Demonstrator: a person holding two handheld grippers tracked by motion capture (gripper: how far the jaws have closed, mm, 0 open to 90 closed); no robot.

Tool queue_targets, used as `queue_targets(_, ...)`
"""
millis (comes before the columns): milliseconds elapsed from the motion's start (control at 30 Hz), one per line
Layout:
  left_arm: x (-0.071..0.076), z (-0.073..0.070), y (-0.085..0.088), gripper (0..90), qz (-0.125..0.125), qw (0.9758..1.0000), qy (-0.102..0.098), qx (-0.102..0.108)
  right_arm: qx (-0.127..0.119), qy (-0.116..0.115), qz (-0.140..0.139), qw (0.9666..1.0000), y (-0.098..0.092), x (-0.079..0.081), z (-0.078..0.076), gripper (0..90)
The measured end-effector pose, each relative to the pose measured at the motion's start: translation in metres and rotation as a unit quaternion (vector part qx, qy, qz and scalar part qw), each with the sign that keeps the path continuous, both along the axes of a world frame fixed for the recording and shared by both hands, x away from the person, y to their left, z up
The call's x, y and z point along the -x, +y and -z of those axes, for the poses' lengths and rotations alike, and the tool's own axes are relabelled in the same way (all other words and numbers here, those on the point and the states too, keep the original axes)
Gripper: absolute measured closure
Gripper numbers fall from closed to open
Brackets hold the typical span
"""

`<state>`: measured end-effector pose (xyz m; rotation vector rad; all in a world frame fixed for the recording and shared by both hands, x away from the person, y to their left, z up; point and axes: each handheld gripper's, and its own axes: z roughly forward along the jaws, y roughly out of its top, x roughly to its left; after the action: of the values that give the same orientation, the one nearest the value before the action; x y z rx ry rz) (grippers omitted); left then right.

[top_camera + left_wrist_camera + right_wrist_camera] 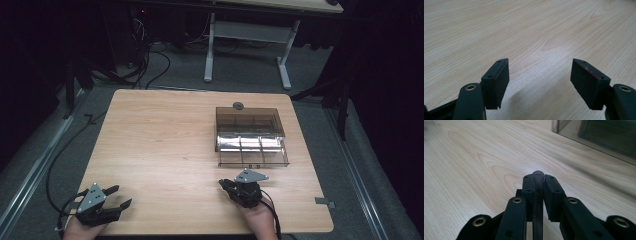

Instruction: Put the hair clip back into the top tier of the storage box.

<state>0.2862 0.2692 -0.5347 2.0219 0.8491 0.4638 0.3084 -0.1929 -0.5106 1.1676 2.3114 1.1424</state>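
Observation:
A smoky clear compartment box (252, 145) sits on the wooden table (160, 140) at the right, its lid open; its corner shows in the right gripper view (604, 135). A small grey disc (238, 105) lies just behind the box. My right gripper (223, 184) rests in front of the box and is shut (538, 177) on a thin dark round-edged piece (538, 173) held edge-on. My left gripper (121, 196) sits near the table's front left corner, open (540, 67), with bare wood between its pads.
A grey tab (325, 202) sticks to the table's front right corner. Behind the table stand the white legs of another desk (210, 50), and cables (150, 65) run over the grey floor. Broad bare wood lies left of the box.

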Motion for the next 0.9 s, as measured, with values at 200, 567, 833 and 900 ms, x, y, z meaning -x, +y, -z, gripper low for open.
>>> queue_targets(200,0.000,0.000,0.000,31.8,0.000,1.0000,0.000,-0.001,-0.003,-0.001,0.022,0.9998,-0.018,0.005,-0.002,79.7)
queue_targets(567,0.000,0.000,0.000,31.7,0.001,1.0000,0.001,0.001,-0.003,-0.001,0.068,0.9977,-0.056,0.017,-0.005,79.7)
queue_targets(833,0.000,0.000,0.000,31.7,0.002,1.0000,0.002,0.001,0.006,0.012,0.095,0.9954,-0.076,0.020,0.000,79.7)
queue_targets(900,0.000,0.000,0.000,31.7,0.002,1.0000,0.001,0.001,0.010,0.016,0.098,0.9950,-0.077,0.019,0.002,79.7)
